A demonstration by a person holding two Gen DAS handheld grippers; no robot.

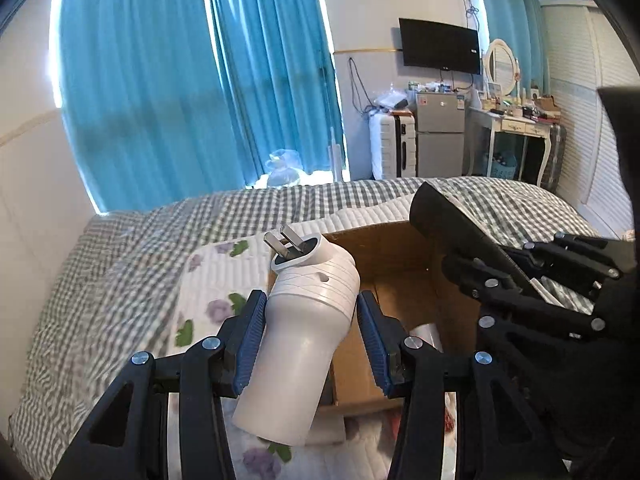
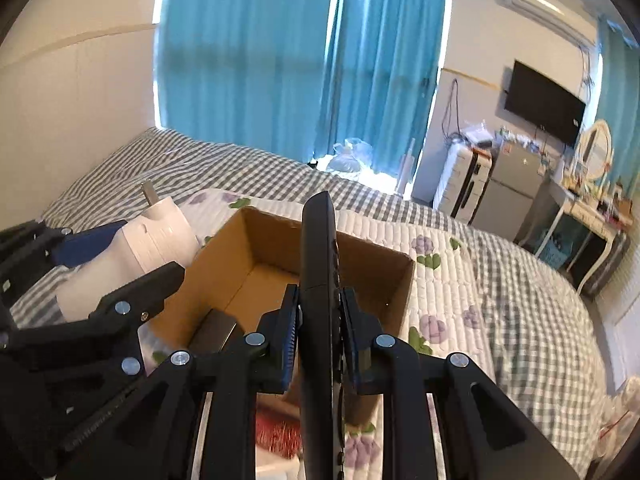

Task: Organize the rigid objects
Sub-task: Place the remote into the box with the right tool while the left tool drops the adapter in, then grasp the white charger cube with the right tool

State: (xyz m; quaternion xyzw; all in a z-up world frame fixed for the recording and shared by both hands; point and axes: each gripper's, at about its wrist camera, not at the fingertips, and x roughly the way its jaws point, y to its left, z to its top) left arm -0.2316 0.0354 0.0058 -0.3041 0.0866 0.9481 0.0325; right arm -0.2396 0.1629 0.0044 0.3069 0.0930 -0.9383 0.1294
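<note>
My left gripper (image 1: 312, 328) is shut on a white plug-in device (image 1: 304, 332) with two metal prongs at its top, held above the near left side of an open cardboard box (image 1: 404, 280). It also shows in the right wrist view (image 2: 156, 240). My right gripper (image 2: 320, 320) is shut on a long black remote control (image 2: 318, 280), held edge-up over the box (image 2: 256, 256). The remote (image 1: 460, 240) and right gripper (image 1: 496, 280) show at the right of the left wrist view. A dark block (image 2: 216, 330) and a white object (image 1: 428, 334) lie inside the box.
The box sits on a floral quilted mat (image 2: 448, 280) on a bed with a grey checked cover (image 1: 120, 248). Blue curtains (image 1: 180, 80), a suitcase (image 1: 390, 146), a small fridge (image 1: 440, 136) and a dressing table (image 1: 520, 124) stand beyond the bed.
</note>
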